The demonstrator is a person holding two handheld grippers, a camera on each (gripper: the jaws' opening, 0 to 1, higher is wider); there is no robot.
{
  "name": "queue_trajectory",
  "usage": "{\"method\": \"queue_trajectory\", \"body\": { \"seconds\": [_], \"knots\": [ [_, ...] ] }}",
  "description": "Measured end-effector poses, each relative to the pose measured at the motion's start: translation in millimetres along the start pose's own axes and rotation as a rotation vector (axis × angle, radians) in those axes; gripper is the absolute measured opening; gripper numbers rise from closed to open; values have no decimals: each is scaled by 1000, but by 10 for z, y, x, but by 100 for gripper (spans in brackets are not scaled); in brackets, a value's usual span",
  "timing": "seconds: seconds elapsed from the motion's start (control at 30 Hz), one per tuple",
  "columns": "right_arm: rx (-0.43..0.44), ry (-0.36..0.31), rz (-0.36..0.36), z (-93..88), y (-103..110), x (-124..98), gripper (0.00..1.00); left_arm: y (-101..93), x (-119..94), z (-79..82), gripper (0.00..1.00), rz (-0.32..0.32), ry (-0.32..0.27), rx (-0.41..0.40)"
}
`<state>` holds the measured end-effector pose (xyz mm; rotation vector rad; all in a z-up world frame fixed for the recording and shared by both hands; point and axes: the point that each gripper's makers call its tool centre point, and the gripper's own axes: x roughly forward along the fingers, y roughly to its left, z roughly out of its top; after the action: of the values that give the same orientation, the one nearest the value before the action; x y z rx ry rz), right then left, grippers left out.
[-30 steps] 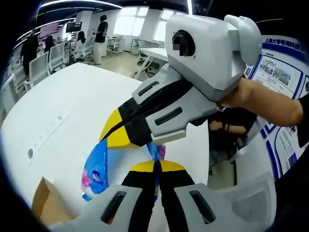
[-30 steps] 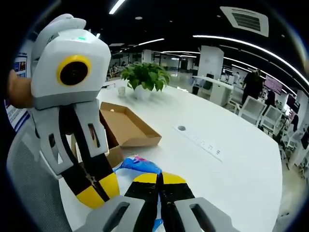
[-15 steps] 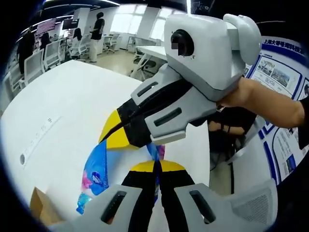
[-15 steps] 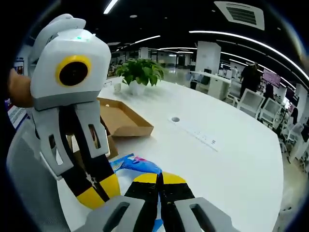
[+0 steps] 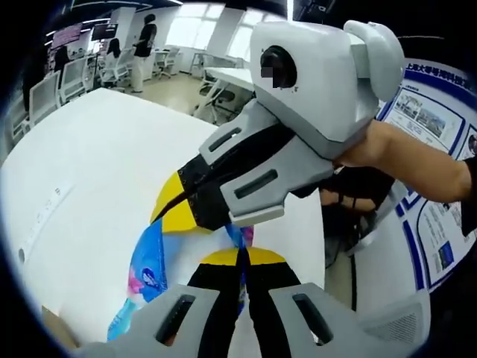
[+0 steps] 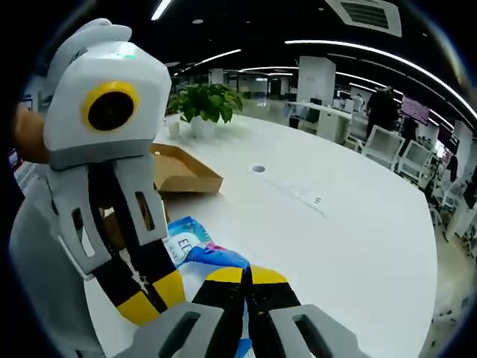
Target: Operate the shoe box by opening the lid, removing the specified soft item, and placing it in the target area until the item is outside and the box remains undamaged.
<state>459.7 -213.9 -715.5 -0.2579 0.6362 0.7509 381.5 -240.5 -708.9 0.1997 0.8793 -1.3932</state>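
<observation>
Gripping a blue and pink soft packet [image 5: 149,268] from both ends, the two tongs hold it above the white bench [image 5: 97,171]. In the left gripper view, the left tongs [image 5: 242,261] are clamped shut on the packet's edge, and the right tongs [image 5: 179,212] come in from the right, pinching it too. In the right gripper view, the brown shoe box lid [image 6: 179,171] lies open-side up on the bench behind the packet, with a potted plant [image 6: 205,108] further back.

White table [image 6: 358,224] w/ cardboard lid [image 6: 179,173], potted plant [image 6: 205,110].
</observation>
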Motion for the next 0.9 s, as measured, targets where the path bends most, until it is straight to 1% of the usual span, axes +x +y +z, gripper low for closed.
{"method": "queue_trajectory", "body": {
  "seconds": [0.3,0.43,0.53,0.8,0.9],
  "knots": [
    [8,8,-13,-118,-168,-31,0,4,196,73,0,-14,18,12],
    [19,14,-21,-195,-261,-45,0,-2,308,142,0,-24,6,-9],
    [28,16,-30,-251,-323,-58,0,-20,389,180,0,-27,1,-9],
    [59,19,-49,-450,-479,-85,0,16,621,179,0,-42,11,-17],
    [75,21,-52,-543,-517,-68,0,41,701,144,0,-48,22,-17]
  ]
}}
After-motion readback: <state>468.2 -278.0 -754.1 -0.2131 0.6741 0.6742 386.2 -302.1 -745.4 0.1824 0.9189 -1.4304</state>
